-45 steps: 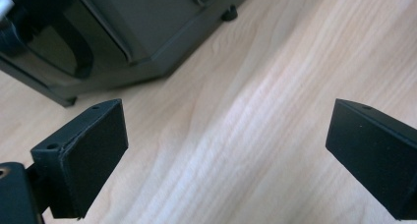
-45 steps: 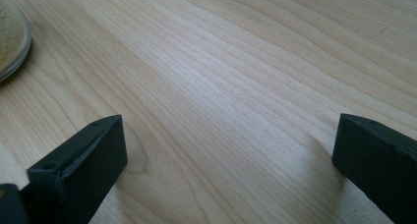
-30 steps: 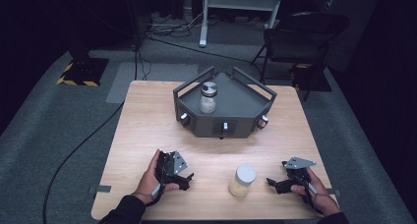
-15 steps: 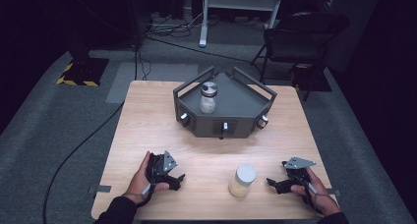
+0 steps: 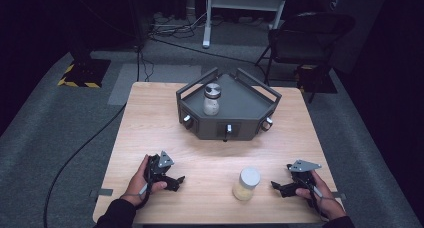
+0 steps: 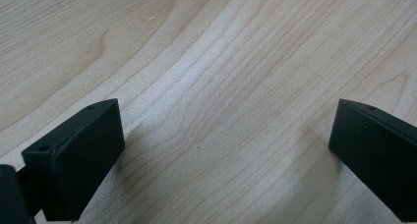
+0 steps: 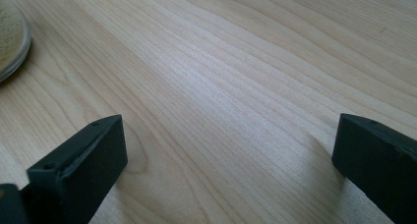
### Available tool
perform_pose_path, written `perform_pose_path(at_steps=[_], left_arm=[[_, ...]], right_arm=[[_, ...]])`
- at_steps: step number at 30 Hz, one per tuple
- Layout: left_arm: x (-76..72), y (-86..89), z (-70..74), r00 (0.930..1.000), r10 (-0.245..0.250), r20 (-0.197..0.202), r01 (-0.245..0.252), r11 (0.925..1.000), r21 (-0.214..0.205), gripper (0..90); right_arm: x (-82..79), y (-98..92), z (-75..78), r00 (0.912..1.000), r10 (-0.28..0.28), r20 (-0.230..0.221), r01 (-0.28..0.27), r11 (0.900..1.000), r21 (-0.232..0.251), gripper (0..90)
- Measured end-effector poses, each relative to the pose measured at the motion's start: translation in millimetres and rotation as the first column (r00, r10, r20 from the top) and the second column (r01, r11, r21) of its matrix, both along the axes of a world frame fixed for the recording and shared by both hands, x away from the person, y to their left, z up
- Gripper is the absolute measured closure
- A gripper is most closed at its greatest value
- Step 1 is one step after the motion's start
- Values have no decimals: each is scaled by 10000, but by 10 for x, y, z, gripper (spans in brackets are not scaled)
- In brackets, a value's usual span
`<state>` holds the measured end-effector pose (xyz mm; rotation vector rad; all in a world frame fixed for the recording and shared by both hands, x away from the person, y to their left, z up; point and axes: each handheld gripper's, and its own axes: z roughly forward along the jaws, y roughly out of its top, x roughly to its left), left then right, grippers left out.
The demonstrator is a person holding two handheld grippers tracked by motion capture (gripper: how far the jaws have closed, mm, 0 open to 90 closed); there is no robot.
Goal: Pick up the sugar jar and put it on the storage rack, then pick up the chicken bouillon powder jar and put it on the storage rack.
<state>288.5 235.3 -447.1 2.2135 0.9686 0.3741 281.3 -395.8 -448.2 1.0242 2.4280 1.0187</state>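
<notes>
A: Start from the high view. Where's the jar?

B: The white-lidded jar (image 5: 246, 184) stands upright on the table (image 5: 150, 118) near its front edge, right of the middle. The right tongs (image 5: 280, 186) rest just beside it on its right, tips turned toward it. The left tongs (image 5: 176, 181) sit toward the front-left corner, well apart from the jar, also aimed its way.

A: So which hand is nearer?

B: The right one, clearly — I'd judge that a short level push toward the left edge would bring it up to the jar. The jar's long axis runs straight up, so a grip from the side suits it.

A: And behind?

B: A dark angular tray (image 5: 240, 104) near the back edge carries a second jar (image 5: 212, 99), metal-lidded, far from both hands.

A: Left gripper view?

B: Bare wood grain between the two black jaws. They stand wide, have just been opening further, and hold nothing.

A: Right gripper view?

B: The same spread — jaws wide apart over bare table (image 7: 236, 86), gripping nothing. The jar's pale base (image 7: 11, 37) peeks in at the upper left, so it lies ahead and to the left of the jaw line, not yet between them.
</notes>
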Motion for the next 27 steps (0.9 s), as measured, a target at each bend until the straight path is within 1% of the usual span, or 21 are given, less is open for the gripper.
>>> perform_pose_path(at_steps=[27], left_arm=[[6,4,-1,10000,-45,5,45,10000,3,3]], right_arm=[[0,0,0,10000,-3,-6,3,10000,2,0]])
